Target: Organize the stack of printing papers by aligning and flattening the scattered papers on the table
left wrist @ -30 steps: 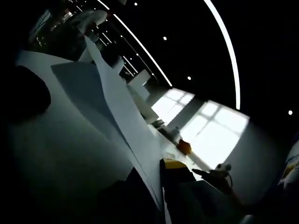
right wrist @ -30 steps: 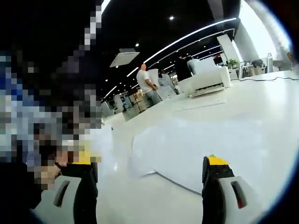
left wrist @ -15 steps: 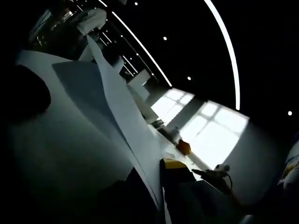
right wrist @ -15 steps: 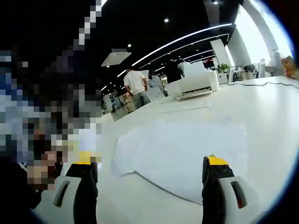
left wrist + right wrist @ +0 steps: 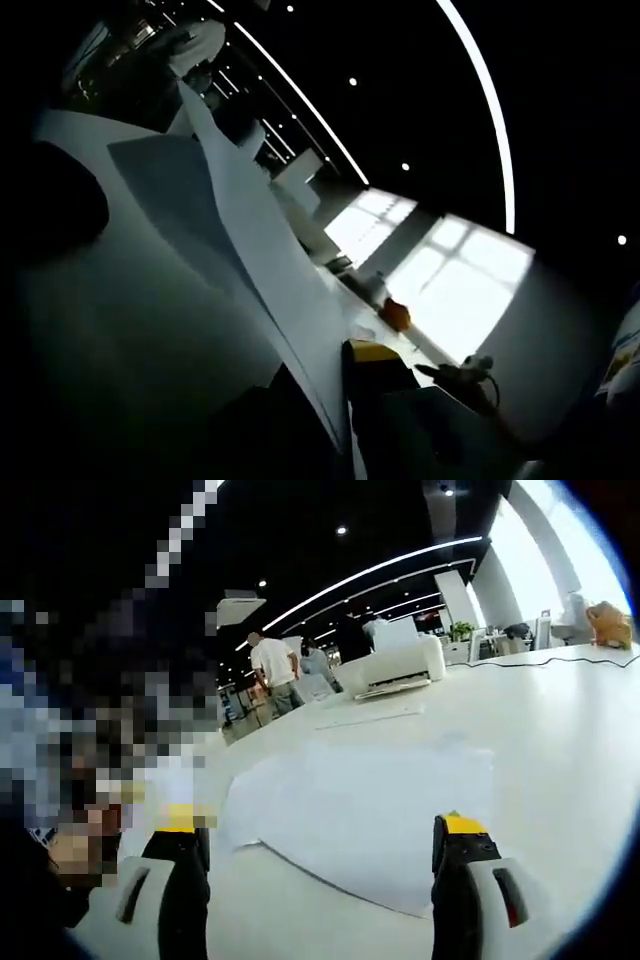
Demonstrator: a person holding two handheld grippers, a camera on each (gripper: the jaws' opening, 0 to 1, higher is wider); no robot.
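Papers (image 5: 370,815) lie spread on the white table (image 5: 560,730) ahead of the right gripper (image 5: 318,880), whose jaws stand wide apart, grasping nothing. In the left gripper view, the left gripper (image 5: 335,400) pinches a raised sheet (image 5: 260,260) edge-on between its jaws. A printer (image 5: 395,665) sits far across the table.

White printing papers (image 5: 370,815) lie on the white worktop (image 5: 560,730); a white printer (image 5: 395,665) stands beyond them at twelve o'clock, two people (image 5: 272,670) behind at eleven.
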